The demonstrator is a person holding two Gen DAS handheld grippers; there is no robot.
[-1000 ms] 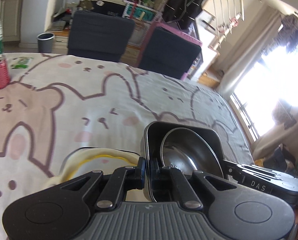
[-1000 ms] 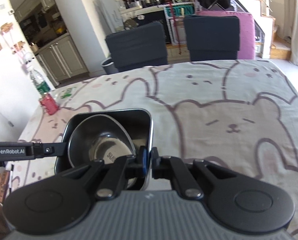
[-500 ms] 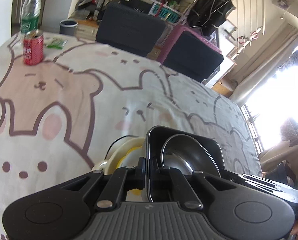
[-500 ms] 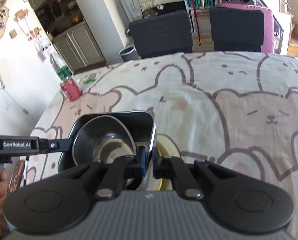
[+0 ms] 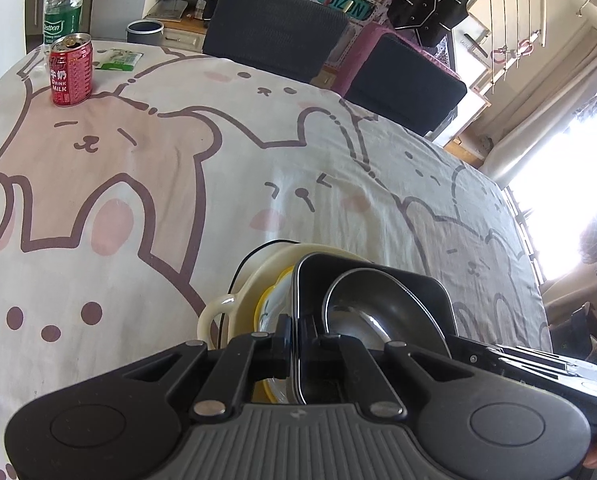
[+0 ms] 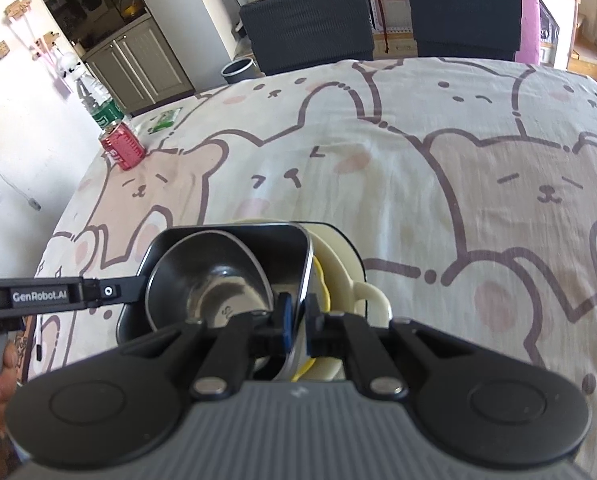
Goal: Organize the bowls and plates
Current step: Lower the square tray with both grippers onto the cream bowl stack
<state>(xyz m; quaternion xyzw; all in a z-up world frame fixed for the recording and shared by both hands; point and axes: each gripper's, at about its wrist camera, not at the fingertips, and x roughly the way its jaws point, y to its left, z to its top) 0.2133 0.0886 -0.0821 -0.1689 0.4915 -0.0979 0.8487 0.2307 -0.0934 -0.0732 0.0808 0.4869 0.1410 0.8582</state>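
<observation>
Gripping opposite rims, both claws [image 5: 296, 344] [image 6: 296, 330] clamp the black tray [image 5: 426, 284] holding a steel bowl [image 6: 206, 268].

Bear-print tablecloth [image 5: 178, 168] with red can [image 5: 70, 70], water bottle [image 5: 61, 4], cream dish [image 5: 258, 280]

The table [image 5: 146, 184] is covered by a cloth with bear drawings. Two dark chairs [image 6: 306, 20] are placed behind it. Strong daylight is given by a window [image 5: 570, 208].
</observation>
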